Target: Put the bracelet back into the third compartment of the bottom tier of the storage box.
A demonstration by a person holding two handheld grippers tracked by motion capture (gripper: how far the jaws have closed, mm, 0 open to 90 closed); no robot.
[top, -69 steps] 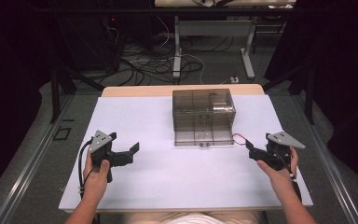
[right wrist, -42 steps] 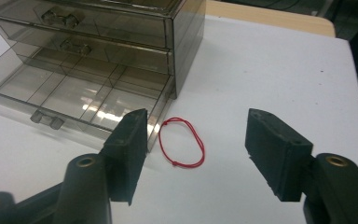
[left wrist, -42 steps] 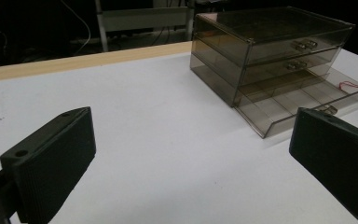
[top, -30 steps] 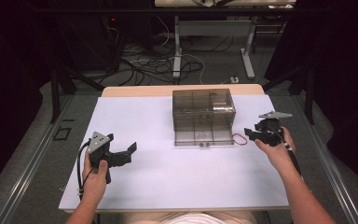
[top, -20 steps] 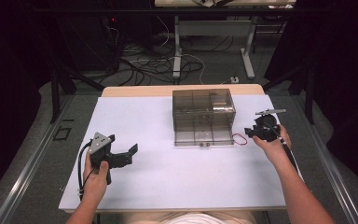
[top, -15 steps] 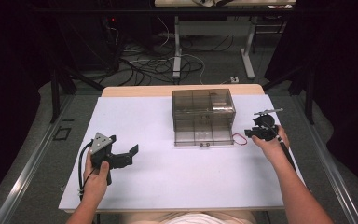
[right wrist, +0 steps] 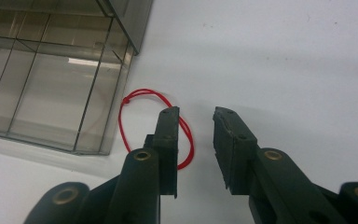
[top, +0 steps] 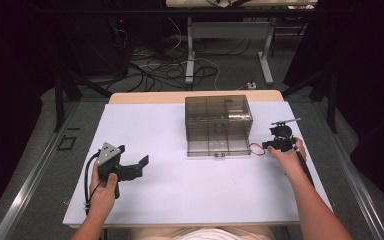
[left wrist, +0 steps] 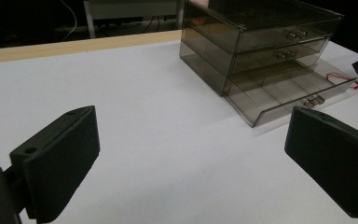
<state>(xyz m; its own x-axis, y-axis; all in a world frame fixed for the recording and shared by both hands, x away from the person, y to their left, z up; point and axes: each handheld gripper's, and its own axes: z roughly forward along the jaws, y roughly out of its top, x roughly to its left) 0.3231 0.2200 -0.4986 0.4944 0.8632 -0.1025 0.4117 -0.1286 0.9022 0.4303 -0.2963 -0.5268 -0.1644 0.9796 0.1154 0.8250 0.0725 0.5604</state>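
Ideally the right gripper (right wrist: 195,114), whose narrowed jaws have just been closing with nothing between them, shifts toward nine o'clock so they straddle the red loop (right wrist: 154,128) beside the drawer box (right wrist: 51,70), while the left gripper (left wrist: 191,154) idles wide open.

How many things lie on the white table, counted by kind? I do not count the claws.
Smoky clear drawer box: 1
Red string loop: 1
Total: 2
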